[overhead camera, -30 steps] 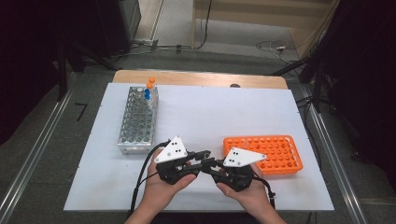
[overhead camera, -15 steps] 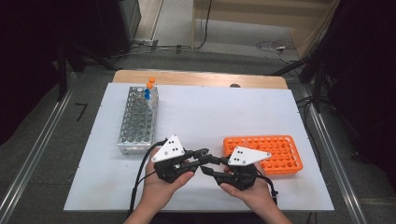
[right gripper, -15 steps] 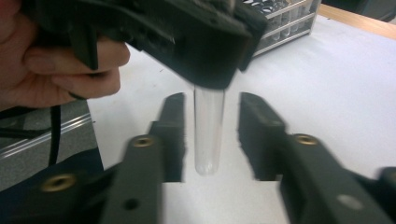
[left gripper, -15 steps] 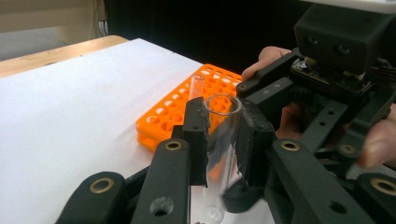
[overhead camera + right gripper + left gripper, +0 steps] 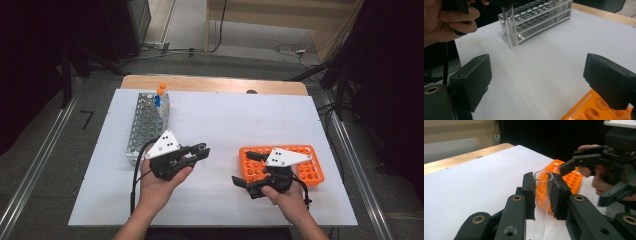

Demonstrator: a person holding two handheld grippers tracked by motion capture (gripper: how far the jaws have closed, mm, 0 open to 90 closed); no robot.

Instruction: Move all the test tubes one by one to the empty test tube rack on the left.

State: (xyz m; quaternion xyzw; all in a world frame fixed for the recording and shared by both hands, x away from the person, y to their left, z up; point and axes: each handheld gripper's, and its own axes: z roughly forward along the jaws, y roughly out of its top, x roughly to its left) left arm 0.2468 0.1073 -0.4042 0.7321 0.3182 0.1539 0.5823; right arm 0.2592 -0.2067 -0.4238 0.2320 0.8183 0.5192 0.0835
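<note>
My left gripper is shut on a clear, uncapped test tube, gripped just below its rim between the two pads. The tube hangs upright over the white table, close to the near end of the clear rack. My right gripper stands beside the left end of the orange rack. Its jaws have just been opening and now stand wide apart, with nothing between them.
Capped tubes, orange and blue, stand at the far end of the clear rack. The orange rack's visible holes look empty. A wooden strip borders the white table's far edge, and metal rails run along both sides.
The two grippers were tip to tip near the table's middle and have drawn apart, left one leftward, right one rightward. The right jaws went from shut to wide open.
</note>
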